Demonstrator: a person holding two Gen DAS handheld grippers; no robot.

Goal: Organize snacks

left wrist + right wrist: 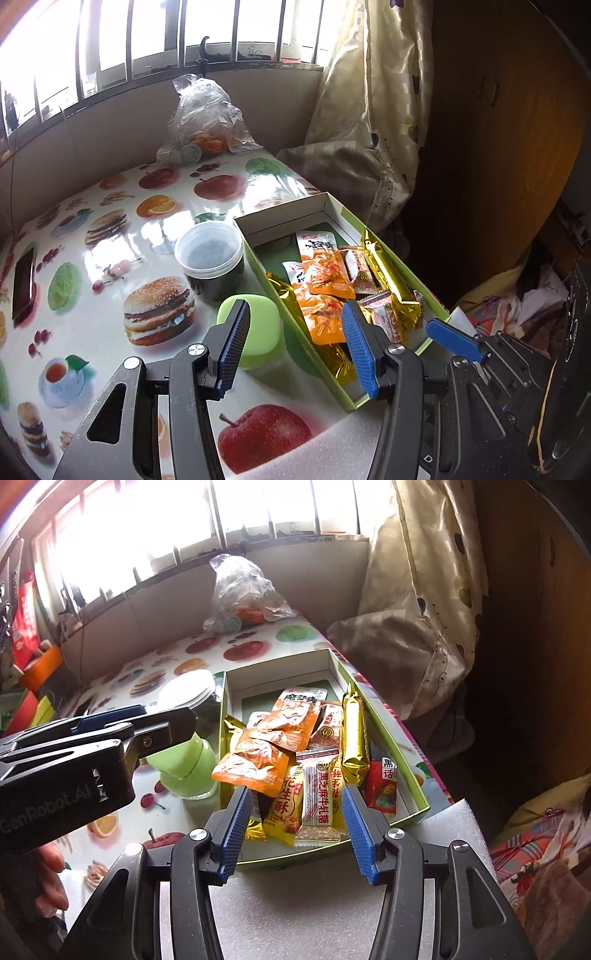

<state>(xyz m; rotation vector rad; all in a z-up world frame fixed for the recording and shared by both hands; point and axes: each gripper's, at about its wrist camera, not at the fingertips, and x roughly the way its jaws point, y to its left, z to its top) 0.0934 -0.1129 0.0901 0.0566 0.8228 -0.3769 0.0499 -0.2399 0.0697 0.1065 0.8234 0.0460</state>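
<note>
Right tool [293, 795]: blue ribbed pads apart, nothing between, poised over near end of shallow green-rimmed cardboard box [413, 775]. Left tool [295, 317]: pads apart, empty, above box's left wall and lime-green square-lidded jar [262, 325]. Inside box: orange snack sachets [258, 760], long gold foil bar [352, 734], white sesame candy packet [319, 797]. Beyond jar: clear-lidded dark tub [210, 254]. All on fruit-and-burger-print desk [110, 258]; crumpled clear plastic bag [207, 114] at far edge.

Barred window [155, 40] bright with daylight; patterned curtain [373, 110] at right; dark wooden wardrobe [509, 129] beside it.
</note>
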